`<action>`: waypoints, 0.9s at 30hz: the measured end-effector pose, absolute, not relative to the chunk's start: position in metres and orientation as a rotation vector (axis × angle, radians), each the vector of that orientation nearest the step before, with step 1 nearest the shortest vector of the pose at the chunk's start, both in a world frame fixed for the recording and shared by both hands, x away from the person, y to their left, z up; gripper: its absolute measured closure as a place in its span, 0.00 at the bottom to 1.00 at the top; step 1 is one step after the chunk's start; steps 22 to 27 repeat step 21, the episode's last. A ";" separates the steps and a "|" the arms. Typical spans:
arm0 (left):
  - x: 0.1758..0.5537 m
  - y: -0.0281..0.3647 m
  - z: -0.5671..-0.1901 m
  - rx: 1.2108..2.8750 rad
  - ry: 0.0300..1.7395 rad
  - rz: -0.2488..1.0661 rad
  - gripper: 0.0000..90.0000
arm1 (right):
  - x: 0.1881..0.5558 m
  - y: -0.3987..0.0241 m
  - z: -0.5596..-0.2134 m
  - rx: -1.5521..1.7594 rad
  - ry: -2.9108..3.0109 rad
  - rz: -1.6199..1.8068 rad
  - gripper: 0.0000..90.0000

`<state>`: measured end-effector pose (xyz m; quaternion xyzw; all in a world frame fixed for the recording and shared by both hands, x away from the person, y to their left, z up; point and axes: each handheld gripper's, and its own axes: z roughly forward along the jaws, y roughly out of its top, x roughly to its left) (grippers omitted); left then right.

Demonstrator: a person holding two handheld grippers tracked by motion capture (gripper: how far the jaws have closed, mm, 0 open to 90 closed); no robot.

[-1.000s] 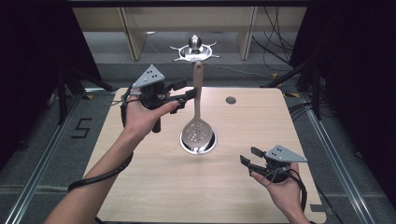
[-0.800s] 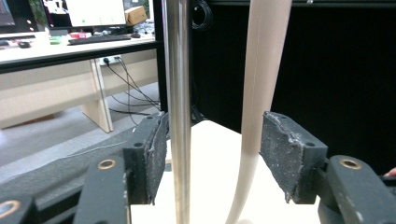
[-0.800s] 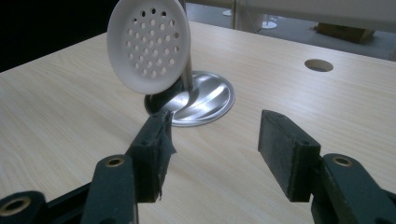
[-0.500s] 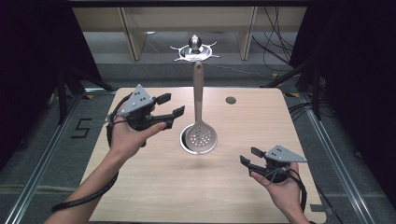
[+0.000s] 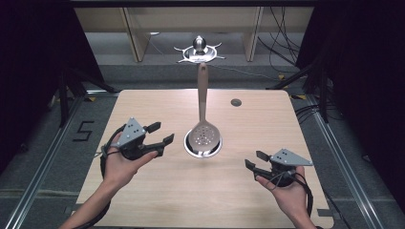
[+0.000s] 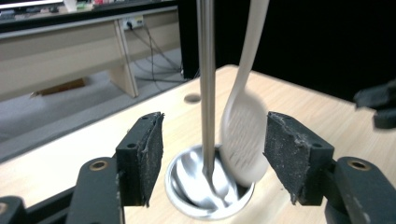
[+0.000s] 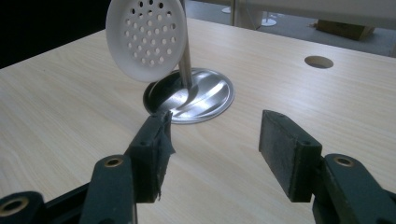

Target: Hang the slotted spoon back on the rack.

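From the high view, my left gripper [image 5: 161, 134] sits over the left half of the wooden table [image 5: 143, 200] with its jaws spread and nothing between them, just beside the round metal base [image 5: 203, 151] at the table's centre. A slotted spoon [image 5: 204, 136] hangs upright above that base, its perforated bowl low over the rim and its long handle rising toward the hook stand top [image 5: 200, 47]. My right gripper [image 5: 254, 160] is held near the right front of the table, jaws likewise parted and empty, well apart from the spoon. A small round hole [image 5: 236, 102] lies in the tabletop behind the base. In the left gripper view, my two black pads [image 6: 144, 156] stand wide apart, framing the metal pole [image 6: 206, 84] and the blurred spoon bowl [image 6: 242, 135] farther off; neither is touched. In the right gripper view, my pads [image 7: 289, 151] are released and empty, with the perforated bowl [image 7: 145, 37] hanging over the base [image 7: 205, 95] ahead.
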<state>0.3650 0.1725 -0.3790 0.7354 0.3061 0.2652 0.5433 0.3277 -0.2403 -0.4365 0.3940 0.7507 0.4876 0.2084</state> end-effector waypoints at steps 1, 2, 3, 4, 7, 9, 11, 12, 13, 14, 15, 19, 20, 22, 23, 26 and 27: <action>0.364 0.175 -0.385 1.756 0.734 0.634 0.41 | 0.327 -0.240 -0.436 1.107 2.093 1.360 0.49; 0.363 0.177 -0.391 1.767 0.741 0.635 0.41 | 0.328 -0.240 -0.437 1.090 2.075 1.367 0.49; 0.361 0.179 -0.398 1.777 0.751 0.633 0.41 | 0.329 -0.240 -0.437 1.088 2.075 1.368 0.49; 0.360 0.183 -0.406 1.802 0.744 0.640 0.41 | 0.330 -0.240 -0.438 1.065 2.065 1.364 0.49; 0.351 0.188 -0.435 1.770 0.815 0.643 0.42 | 0.330 -0.239 -0.439 1.072 2.073 1.378 0.49; 0.346 0.193 -0.451 1.823 0.842 0.667 0.43 | 0.330 -0.240 -0.439 1.070 2.068 1.361 0.49; 0.345 0.197 -0.459 1.827 0.874 0.624 0.42 | 0.329 -0.240 -0.439 1.070 2.074 1.360 0.49; 0.345 0.199 -0.460 1.824 0.877 0.622 0.42 | 0.330 -0.241 -0.440 1.065 2.072 1.374 0.49; 0.347 0.200 -0.460 1.830 0.865 0.630 0.42 | 0.330 -0.241 -0.440 1.065 2.072 1.374 0.49; 0.347 0.200 -0.460 1.823 0.870 0.626 0.42 | 0.329 -0.241 -0.441 1.093 2.071 1.379 0.49; 0.347 0.200 -0.459 1.827 0.861 0.638 0.42 | 0.329 -0.242 -0.441 1.071 2.079 1.367 0.49; 0.348 0.198 -0.463 1.838 0.873 0.623 0.42 | 0.328 -0.242 -0.443 1.105 2.084 1.361 0.48; 0.348 0.198 -0.464 1.849 0.873 0.620 0.42 | 0.330 -0.242 -0.444 1.080 2.074 1.373 0.48; 0.348 0.198 -0.465 1.848 0.878 0.608 0.42 | 0.330 -0.243 -0.445 1.079 2.075 1.365 0.48; 0.348 0.198 -0.465 1.848 0.878 0.608 0.42 | 0.330 -0.243 -0.445 1.079 2.075 1.365 0.48; 0.348 0.198 -0.465 1.848 0.878 0.608 0.42 | 0.330 -0.243 -0.445 1.079 2.075 1.365 0.48; 0.348 0.198 -0.465 1.848 0.878 0.608 0.42 | 0.330 -0.243 -0.445 1.079 2.075 1.365 0.48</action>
